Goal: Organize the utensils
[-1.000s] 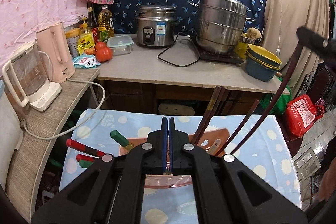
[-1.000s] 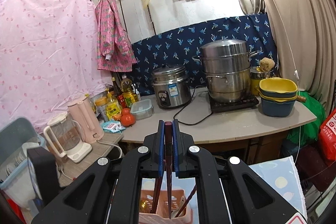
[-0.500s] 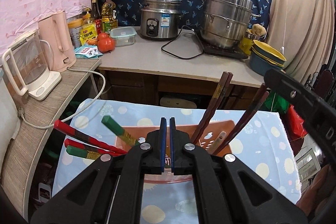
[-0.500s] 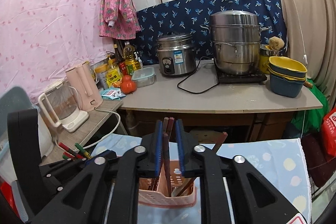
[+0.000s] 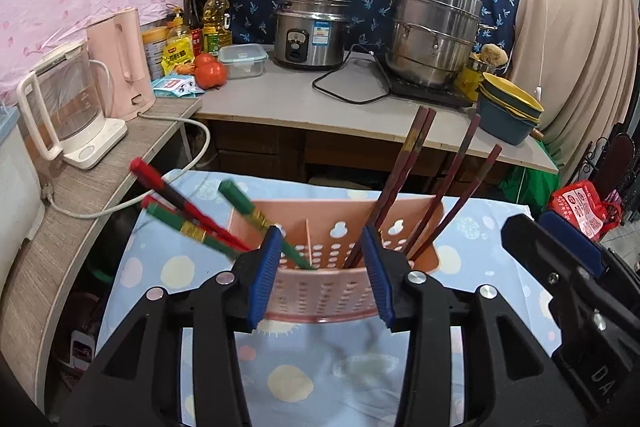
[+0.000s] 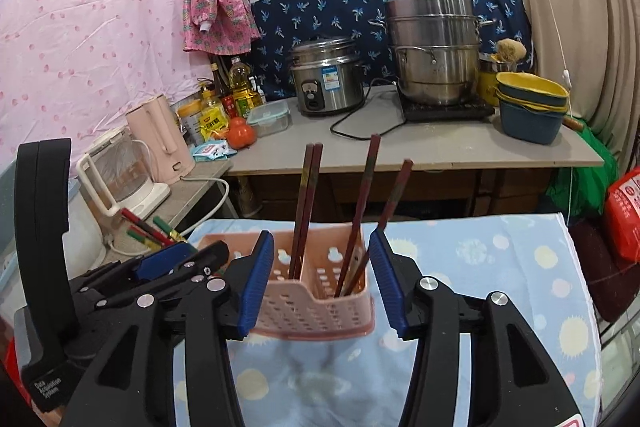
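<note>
A pink perforated utensil basket [image 5: 328,291] with a middle divider stands on the blue dotted cloth [image 5: 312,379]; it also shows in the right wrist view [image 6: 316,311]. Several dark brown chopsticks [image 5: 404,171] lean in its right compartment, also seen in the right wrist view [image 6: 306,203]. Red and green chopsticks [image 5: 188,211] lean out of its left compartment. My left gripper [image 5: 322,271] is open and empty just in front of the basket. My right gripper [image 6: 320,283] is open and empty, its fingers on either side of the basket.
A counter [image 5: 320,103] behind holds a rice cooker [image 5: 310,27], a steel steamer pot [image 5: 434,31], stacked bowls [image 5: 508,111], a food box and bottles. Two kettles [image 5: 72,103] stand on a side shelf at left. A red bag [image 5: 580,203] lies at right.
Both grippers have opened. The brown chopstick held by my right gripper now stands in the basket with the others. Both grippers have dropped lower and closer to the basket.
</note>
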`<state>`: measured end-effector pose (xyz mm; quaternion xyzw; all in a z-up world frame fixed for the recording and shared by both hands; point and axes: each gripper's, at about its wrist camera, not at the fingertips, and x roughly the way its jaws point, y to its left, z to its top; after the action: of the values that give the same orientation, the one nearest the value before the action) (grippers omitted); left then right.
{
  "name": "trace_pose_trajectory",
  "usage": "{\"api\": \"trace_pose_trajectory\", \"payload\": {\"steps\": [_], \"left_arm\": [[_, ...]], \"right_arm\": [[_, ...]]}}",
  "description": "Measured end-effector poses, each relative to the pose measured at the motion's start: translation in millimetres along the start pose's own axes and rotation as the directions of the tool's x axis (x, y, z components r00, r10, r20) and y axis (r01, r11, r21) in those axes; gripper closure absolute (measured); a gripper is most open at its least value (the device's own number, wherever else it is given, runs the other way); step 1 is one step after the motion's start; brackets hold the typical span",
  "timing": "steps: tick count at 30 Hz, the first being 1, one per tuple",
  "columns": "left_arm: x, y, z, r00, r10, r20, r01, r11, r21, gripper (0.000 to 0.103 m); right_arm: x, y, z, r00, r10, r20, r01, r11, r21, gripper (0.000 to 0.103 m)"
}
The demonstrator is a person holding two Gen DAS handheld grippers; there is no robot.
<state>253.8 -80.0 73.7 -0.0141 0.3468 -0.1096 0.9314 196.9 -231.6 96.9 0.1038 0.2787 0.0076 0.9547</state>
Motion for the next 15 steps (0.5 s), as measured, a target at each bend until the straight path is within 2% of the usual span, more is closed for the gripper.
{"api": "trace_pose_trajectory", "payload": {"steps": [11, 15], "left_arm": [[-23, 3, -42, 0.999, 0.042, -0.031, -0.042, 0.999, 0.024, 0.048], [-29, 8, -58, 0.997, 0.057, -0.058, -0.056, 0.998, 0.016, 0.039]], "right_arm": [[-20, 9, -50, 0.996, -0.051, -0.069, 0.048, 0.998, -0.051, 0.053], [-26, 10, -62, 0.994, -0.068, -0.091, 0.063, 0.996, -0.062, 0.046]]}}
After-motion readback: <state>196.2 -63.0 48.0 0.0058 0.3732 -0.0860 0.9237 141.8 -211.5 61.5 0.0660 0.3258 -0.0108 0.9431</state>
